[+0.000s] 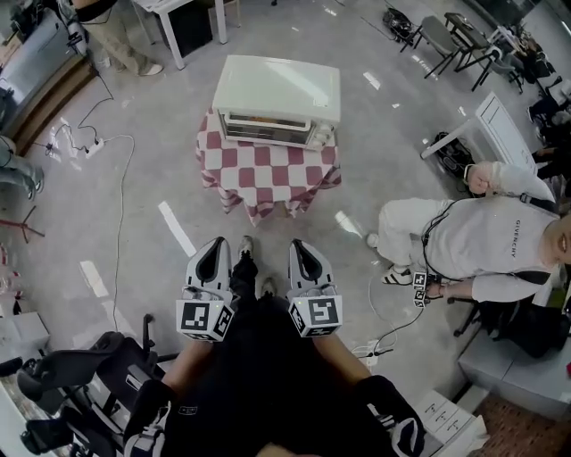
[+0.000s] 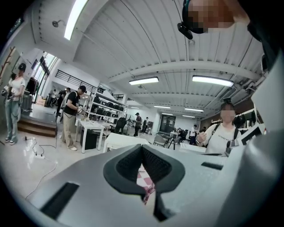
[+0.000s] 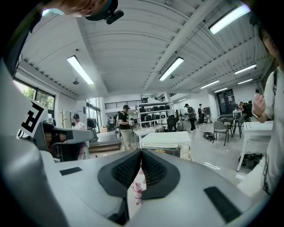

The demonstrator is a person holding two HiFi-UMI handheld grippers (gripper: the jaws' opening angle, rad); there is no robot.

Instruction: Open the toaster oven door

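A cream toaster oven [image 1: 278,100] stands with its glass door closed on a small table draped in a red-and-white checked cloth [image 1: 266,174]. Both grippers are held close in front of me, well short of the table. My left gripper [image 1: 214,246] is shut and holds nothing. Beside it my right gripper [image 1: 298,245] is also shut and empty. In the right gripper view the toaster oven [image 3: 166,142] shows ahead, just past the closed jaws, with its knobs at the right. The left gripper view shows the oven's [image 2: 122,141] top beyond the jaws and a strip of the checked cloth [image 2: 146,179].
A seated person in white [image 1: 477,236] is at the right. White tables [image 1: 183,22] stand at the back, with a person next to them. Cables [image 1: 89,143] run over the floor at the left. Black equipment [image 1: 85,375] lies at my lower left.
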